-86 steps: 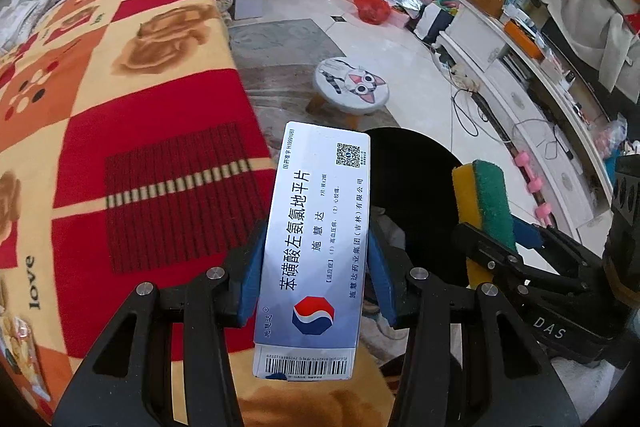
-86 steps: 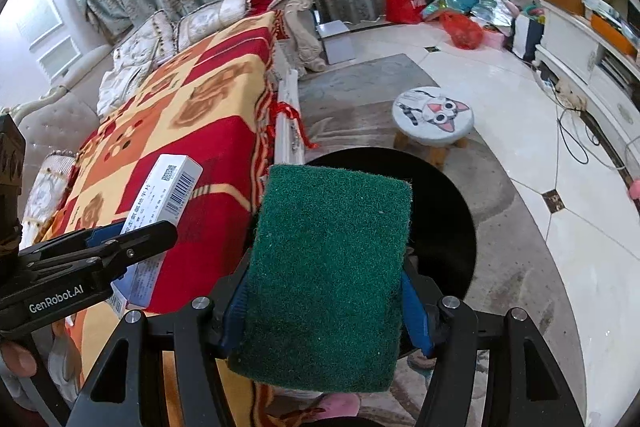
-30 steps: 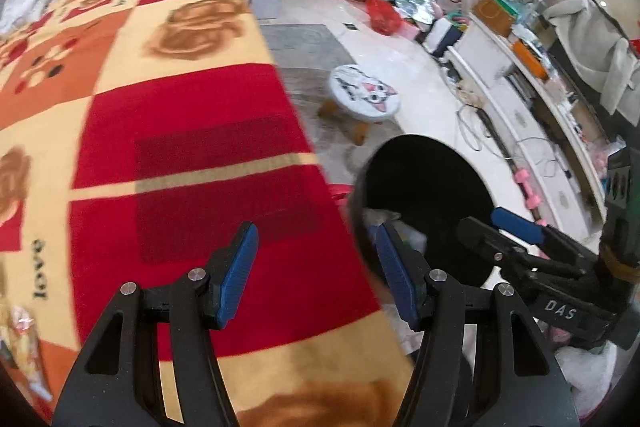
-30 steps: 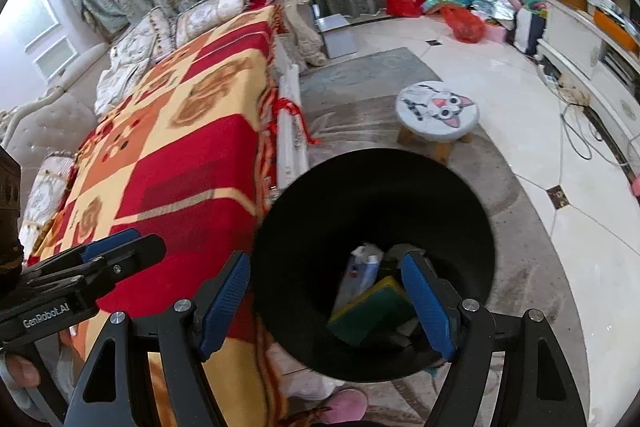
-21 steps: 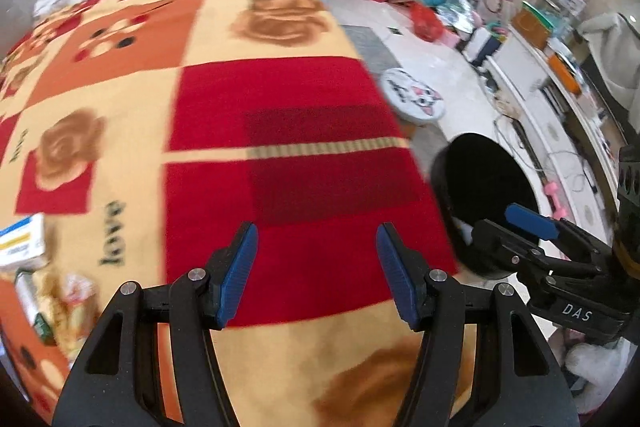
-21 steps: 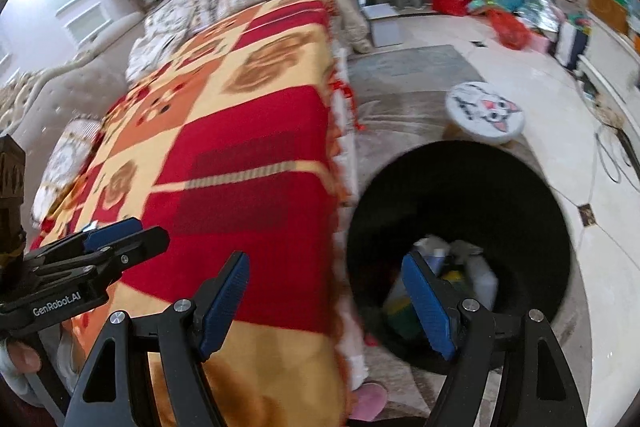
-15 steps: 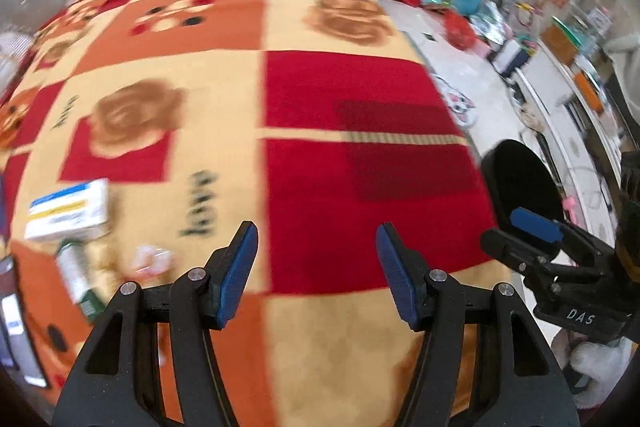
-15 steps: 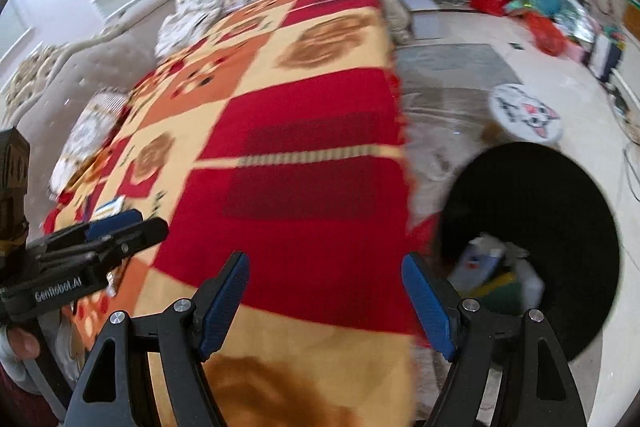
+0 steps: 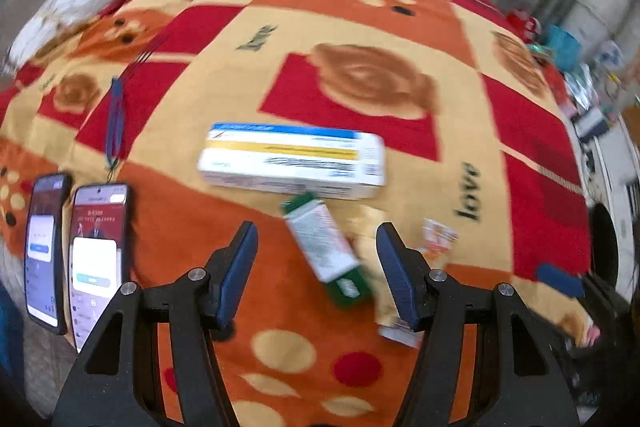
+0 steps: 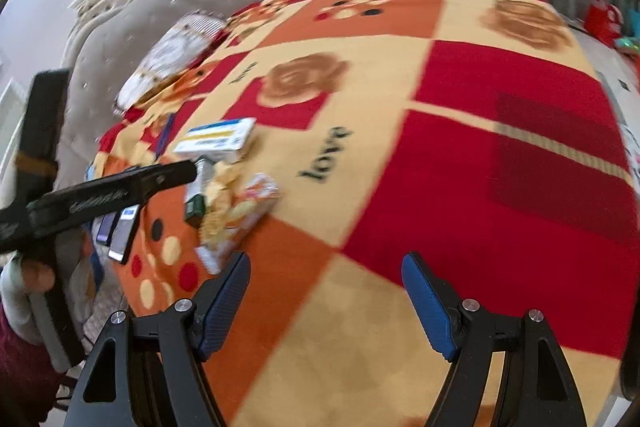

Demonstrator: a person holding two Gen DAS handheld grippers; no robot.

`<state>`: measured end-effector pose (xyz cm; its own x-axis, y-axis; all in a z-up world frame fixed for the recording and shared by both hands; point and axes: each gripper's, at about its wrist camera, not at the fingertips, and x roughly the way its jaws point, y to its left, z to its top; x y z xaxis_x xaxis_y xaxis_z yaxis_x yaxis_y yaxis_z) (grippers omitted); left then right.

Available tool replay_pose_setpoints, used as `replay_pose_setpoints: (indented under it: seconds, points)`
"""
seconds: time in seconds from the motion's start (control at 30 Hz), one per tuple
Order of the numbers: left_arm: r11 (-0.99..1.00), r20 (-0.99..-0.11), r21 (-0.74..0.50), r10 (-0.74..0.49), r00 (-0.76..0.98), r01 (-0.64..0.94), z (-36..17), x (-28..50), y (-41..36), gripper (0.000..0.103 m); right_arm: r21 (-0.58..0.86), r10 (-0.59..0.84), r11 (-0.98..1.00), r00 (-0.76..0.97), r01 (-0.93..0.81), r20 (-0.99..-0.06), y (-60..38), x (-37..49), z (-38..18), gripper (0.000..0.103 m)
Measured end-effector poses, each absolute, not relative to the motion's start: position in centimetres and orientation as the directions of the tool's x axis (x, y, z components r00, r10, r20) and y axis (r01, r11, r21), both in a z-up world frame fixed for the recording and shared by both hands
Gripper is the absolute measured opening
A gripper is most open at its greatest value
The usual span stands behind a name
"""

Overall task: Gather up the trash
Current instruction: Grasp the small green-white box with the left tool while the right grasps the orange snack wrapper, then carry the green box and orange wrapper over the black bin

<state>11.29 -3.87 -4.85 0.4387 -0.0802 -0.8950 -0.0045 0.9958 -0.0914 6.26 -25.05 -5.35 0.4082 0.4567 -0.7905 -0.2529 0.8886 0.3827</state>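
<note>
Glossy rectangular carton [image 9: 294,159]; plush blanket [image 9: 400,27]

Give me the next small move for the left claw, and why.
Probably lower the left claw onto the green-and-white tube and close. Its jaws stand open and empty, the tube lies on the blanket right between them, and it is the nearest piece of trash. The long white box lies just beyond, crinkled wrappers to the side, and the two phones should be left alone.
</note>
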Motion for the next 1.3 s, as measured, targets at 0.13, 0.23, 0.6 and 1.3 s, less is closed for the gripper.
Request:
replay_pose_setpoints:
  seconds: [0.13,0.23,0.6,1.3]
  points:
    - [0.992,-0.906,-0.119,-0.094,0.413,-0.035,-6.3,12.1,-3.2,0.06,0.379,0.463,0.884,0.395,-0.274,-0.794,-23.6,6.5,-5.3,0.076]
    - [0.99,-0.909,-0.136,-0.106,0.402,-0.046,-7.3,12.6,-3.0,0.058,0.377,0.466,0.881,0.386,-0.285,-0.796,-22.8,6.8,-5.5,0.076]
    - [0.987,-0.911,-0.158,-0.146,0.386,-0.001,-6.6,11.9,-2.1,0.03,0.394,0.495,0.862,0.357,-0.319,-0.792,-19.0,9.1,-6.6,0.061]
    - [0.976,-0.889,-0.191,-0.217,0.404,0.105,-4.3,9.8,-6.6,0.022,0.243,0.387,0.91,0.475,-0.337,-0.79,-23.3,7.1,-4.5,0.02]
